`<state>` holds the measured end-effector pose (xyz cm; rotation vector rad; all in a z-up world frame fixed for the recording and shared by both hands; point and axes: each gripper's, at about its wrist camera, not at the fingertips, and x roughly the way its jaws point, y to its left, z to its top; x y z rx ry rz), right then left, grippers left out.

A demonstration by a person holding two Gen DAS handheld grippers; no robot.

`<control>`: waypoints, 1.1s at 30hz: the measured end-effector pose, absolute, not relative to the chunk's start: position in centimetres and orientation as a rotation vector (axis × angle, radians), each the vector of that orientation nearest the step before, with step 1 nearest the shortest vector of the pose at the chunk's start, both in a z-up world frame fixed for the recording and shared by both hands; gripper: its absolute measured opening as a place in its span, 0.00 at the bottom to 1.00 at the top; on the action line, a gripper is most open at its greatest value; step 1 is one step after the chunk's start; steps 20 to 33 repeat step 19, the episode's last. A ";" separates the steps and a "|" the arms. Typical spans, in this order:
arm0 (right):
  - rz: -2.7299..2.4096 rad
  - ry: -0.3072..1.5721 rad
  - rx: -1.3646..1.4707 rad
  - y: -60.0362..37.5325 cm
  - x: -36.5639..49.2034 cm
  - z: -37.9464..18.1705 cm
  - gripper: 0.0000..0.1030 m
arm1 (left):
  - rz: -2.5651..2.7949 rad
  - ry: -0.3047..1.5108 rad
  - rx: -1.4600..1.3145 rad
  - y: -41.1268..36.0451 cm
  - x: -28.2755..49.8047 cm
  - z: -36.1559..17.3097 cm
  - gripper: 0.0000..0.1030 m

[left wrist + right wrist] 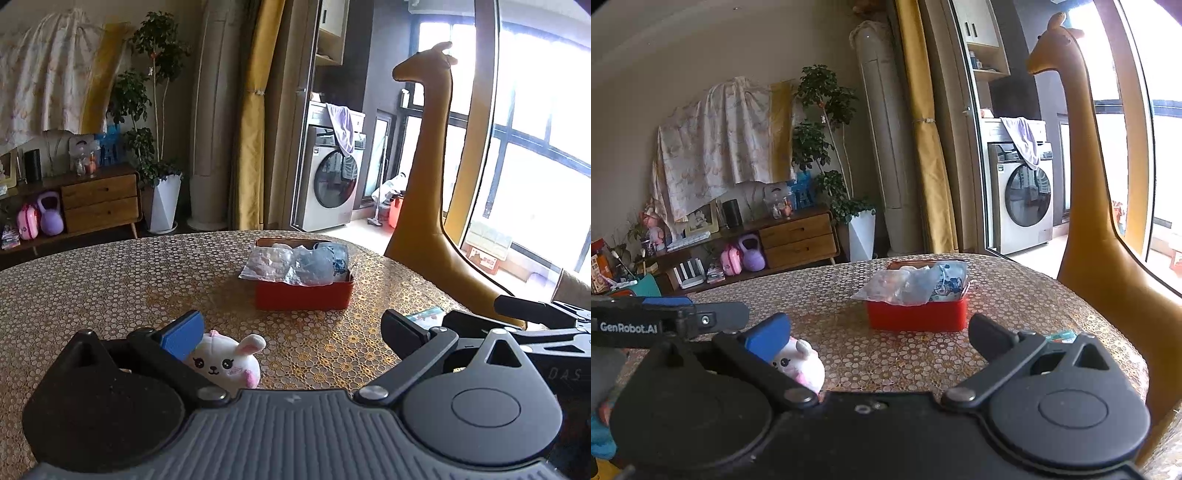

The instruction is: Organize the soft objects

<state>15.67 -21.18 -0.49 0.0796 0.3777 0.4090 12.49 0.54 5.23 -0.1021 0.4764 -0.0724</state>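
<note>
Patterned with small pale rings on gold, the round surface (110, 280) was seen from both wrist views against a living room with a wooden sideboard (798, 236), a potted plant (155, 110) and a washing machine (332, 177). A red box (303, 295) was set near the middle of the surface, filled above its rim with soft items in clear plastic bags (295, 264). A tall mustard-coloured giraffe figure (428, 166) was seen beyond the far right edge of the surface.

The left hand-held gripper (291, 332) was held low over the near part of the surface with its jaws spread wide and nothing between them. A small white plush bunny (227, 363) with pink ears was lying on the surface just beside the blue-padded left finger (183, 336), partly hidden by it; whether they touched could not be told.

The right hand-held gripper (879, 336) was likewise spread wide and empty. In its view the same bunny (801, 363) was seen at its blue-padded left finger (768, 334), well apart from the red box (918, 314). A small printed packet (1062, 336) was lying near the right finger.
</note>
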 end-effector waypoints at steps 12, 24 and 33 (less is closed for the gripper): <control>0.395 0.381 0.089 -21.2 15.7 -0.5 1.00 | -0.076 0.482 -0.104 0.4 12.4 5.2 1.00; 0.396 0.385 0.084 -21.1 15.8 -0.6 1.00 | -0.068 0.488 -0.096 0.4 12.4 5.2 1.00; 0.396 0.385 0.084 -21.1 15.8 -0.6 1.00 | -0.068 0.488 -0.096 0.4 12.4 5.2 1.00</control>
